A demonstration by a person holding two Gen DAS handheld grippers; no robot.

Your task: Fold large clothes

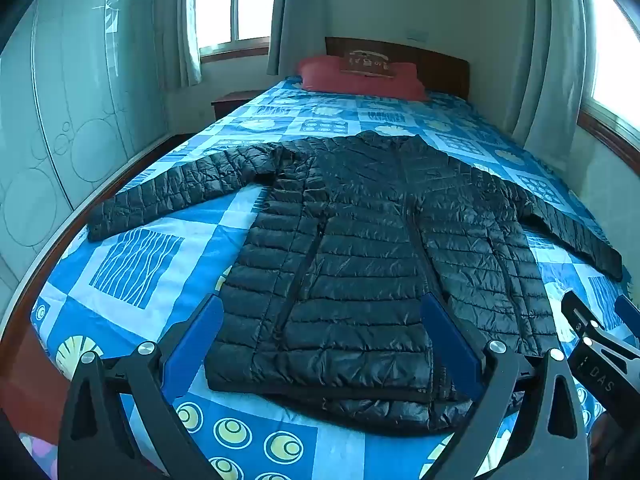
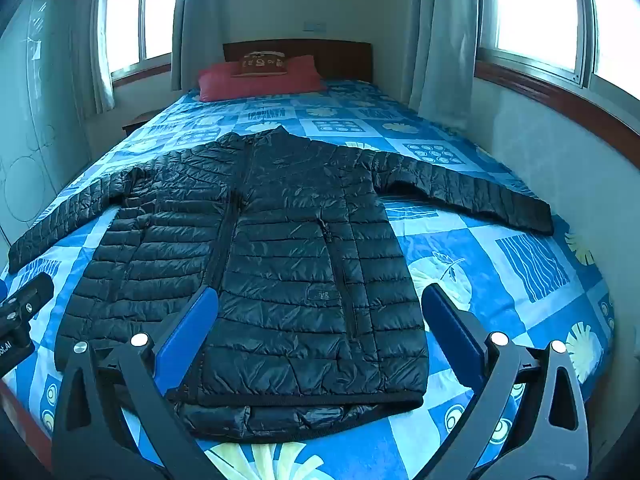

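A black puffer jacket (image 1: pixel 360 248) lies flat, sleeves spread, on a blue patterned bed (image 1: pixel 160 264) between curtained windows (image 2: pixel 532 12); both grippers' fingers (image 1: pixel 192 344) (image 2: pixel 452 328) gape, empty.

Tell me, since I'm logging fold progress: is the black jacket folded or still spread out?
Spread out. The black jacket lies flat on the bed, zipped, both sleeves stretched sideways.

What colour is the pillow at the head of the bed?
The pillow is red; the right wrist view shows it best.
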